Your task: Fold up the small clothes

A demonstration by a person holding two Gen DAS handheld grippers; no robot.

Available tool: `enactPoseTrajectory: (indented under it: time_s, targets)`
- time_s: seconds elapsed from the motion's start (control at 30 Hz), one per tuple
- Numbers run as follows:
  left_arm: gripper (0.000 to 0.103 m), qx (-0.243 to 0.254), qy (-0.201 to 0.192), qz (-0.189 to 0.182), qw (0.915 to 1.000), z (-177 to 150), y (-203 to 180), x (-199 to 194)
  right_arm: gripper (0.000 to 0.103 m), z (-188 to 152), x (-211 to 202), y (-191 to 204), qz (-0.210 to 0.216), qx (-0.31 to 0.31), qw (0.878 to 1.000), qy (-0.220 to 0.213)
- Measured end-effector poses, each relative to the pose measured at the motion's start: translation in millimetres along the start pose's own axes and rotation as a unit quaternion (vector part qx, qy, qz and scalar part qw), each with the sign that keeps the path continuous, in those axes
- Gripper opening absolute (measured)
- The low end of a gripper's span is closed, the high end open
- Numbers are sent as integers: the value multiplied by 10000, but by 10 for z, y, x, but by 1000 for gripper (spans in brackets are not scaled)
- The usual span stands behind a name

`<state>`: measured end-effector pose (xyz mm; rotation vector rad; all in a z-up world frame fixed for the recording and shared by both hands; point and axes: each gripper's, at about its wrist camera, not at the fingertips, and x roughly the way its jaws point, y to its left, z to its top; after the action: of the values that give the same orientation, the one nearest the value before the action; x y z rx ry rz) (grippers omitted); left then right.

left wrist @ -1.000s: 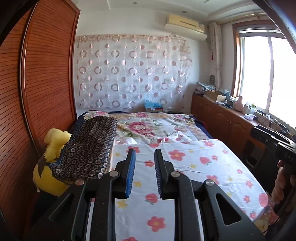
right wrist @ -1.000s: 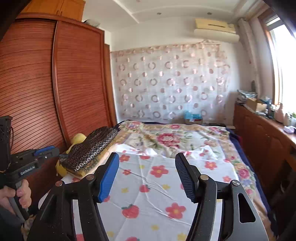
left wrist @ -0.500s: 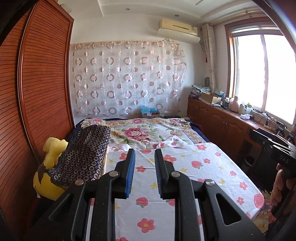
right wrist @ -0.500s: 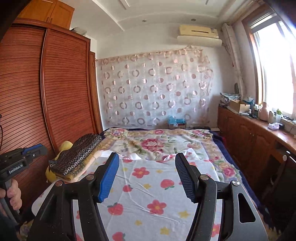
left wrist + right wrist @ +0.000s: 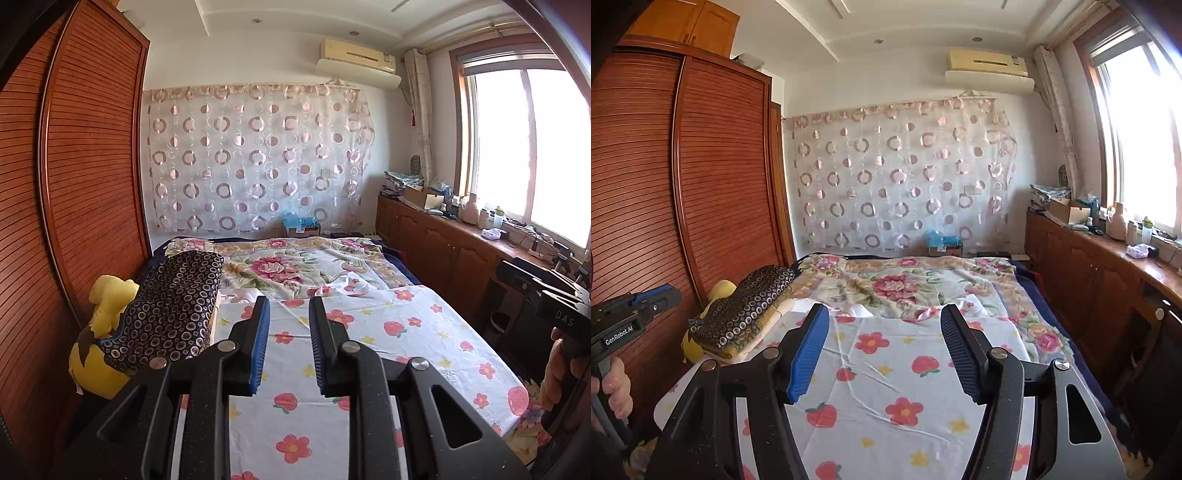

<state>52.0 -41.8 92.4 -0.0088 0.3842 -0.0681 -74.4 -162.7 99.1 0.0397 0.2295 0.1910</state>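
Observation:
A bed fills both views, with a white flower-and-strawberry sheet (image 5: 406,332) (image 5: 886,369) over its near half. No small garment shows on it. My left gripper (image 5: 289,308) is held high above the sheet, its jaws a narrow gap apart and empty. My right gripper (image 5: 884,317) is also held above the sheet, jaws wide open and empty. Each gripper shows at the edge of the other's view: the right one (image 5: 546,291) and the left one (image 5: 631,314), each in a hand.
A folded dark ring-patterned cloth (image 5: 173,310) (image 5: 746,310) lies on a yellow plush toy (image 5: 99,347) at the bed's left edge. A wooden wardrobe (image 5: 66,221) stands left. A cabinet (image 5: 443,247) with clutter runs along the right, under the window.
Both grippers have risen and tilted up, so more wall and ceiling show. The jaws have kept their openings.

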Motion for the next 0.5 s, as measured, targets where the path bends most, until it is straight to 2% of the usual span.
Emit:
enactPoseTrajectory:
  time_s: [0.5]
  targets:
    - [23,-2,-20,25,10000,21,16,-36,65,1,-10,-91,8,5,10000,14]
